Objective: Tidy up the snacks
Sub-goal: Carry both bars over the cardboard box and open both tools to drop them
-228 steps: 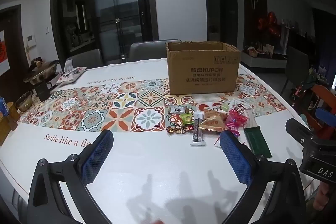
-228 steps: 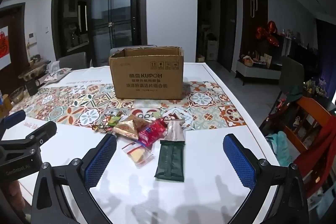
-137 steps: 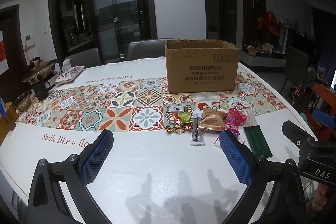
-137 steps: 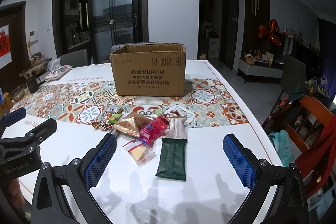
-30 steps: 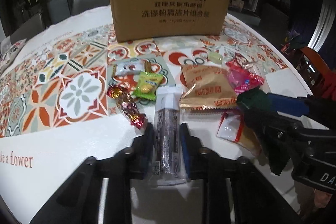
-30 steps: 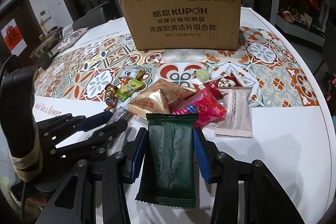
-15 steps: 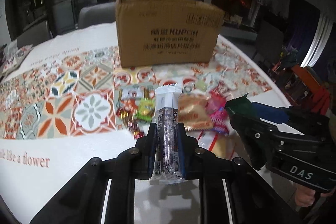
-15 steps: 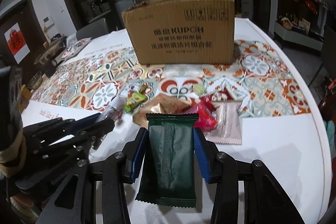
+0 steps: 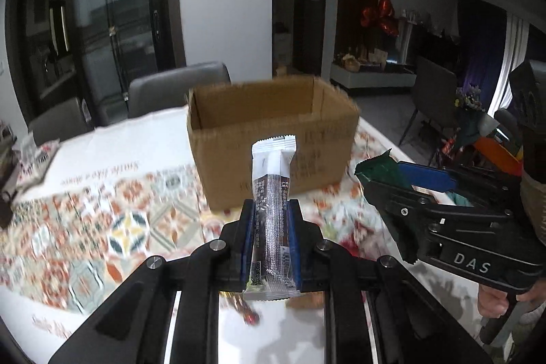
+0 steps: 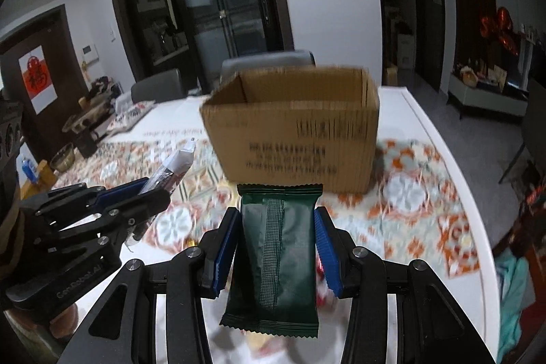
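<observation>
My left gripper (image 9: 271, 210) is shut on a long brown-and-white snack bar (image 9: 273, 193) and holds it above the table, in front of the open cardboard box (image 9: 273, 139). My right gripper (image 10: 276, 220) is shut on a dark green snack packet (image 10: 274, 258), also lifted, facing the box (image 10: 297, 132). Each gripper shows in the other's view: the right gripper (image 9: 378, 178) with the green packet, the left gripper (image 10: 160, 190) with the bar (image 10: 174, 168). The other snacks lie below and are mostly hidden; a red candy (image 9: 247, 316) peeks out.
The white table (image 10: 430, 139) has a patterned tile runner (image 9: 102, 227). Grey chairs (image 9: 177, 87) stand behind the box. Bowls and a pot (image 10: 82, 121) sit at the far left edge. A sideboard and red balloons (image 9: 380, 16) are at the right.
Both grippers have lifted higher with their snacks and moved toward the box; I now look over its open top. The snack pile has dropped below the fingers.
</observation>
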{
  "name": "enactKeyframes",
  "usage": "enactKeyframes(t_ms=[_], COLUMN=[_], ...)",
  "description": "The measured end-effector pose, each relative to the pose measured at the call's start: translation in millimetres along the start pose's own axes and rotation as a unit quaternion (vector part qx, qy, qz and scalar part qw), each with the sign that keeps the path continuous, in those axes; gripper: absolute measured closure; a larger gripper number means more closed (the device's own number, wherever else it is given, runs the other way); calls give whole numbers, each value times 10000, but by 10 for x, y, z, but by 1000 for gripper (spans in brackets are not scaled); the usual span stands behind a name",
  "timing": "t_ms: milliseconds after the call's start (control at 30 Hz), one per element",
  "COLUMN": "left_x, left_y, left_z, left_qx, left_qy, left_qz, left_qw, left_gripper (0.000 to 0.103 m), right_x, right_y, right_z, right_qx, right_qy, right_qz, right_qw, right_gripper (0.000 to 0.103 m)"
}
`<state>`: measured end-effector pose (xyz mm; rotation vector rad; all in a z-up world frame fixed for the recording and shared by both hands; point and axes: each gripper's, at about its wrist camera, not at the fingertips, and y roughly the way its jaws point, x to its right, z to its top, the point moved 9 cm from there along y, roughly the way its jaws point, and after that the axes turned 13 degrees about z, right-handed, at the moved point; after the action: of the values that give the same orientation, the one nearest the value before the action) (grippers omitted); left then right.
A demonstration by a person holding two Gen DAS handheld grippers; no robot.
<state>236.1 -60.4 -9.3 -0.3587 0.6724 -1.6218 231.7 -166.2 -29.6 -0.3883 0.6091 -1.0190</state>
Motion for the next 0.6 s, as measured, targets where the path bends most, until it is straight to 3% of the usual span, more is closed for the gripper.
enactKeyframes(t_ms=[200,367,600], left_x=[-73,-122,-128], left_y=[84,391,872], left_z=[560,858,1110], left_qx=[168,-139,-490], left_qy=[101,47,75], left_qz=[69,-93,-123], left_qw=[9998,9998,9987], left_gripper=[84,84,84], right_x=[96,228,440], right_y=[66,219,609], right_z=[602,1025,1331], right_qx=[120,69,-335], right_qy=[-192,-191,-59], right_qz=[32,-31,112], right_qw=[9997,9998,9994], right_gripper=[58,58,58])
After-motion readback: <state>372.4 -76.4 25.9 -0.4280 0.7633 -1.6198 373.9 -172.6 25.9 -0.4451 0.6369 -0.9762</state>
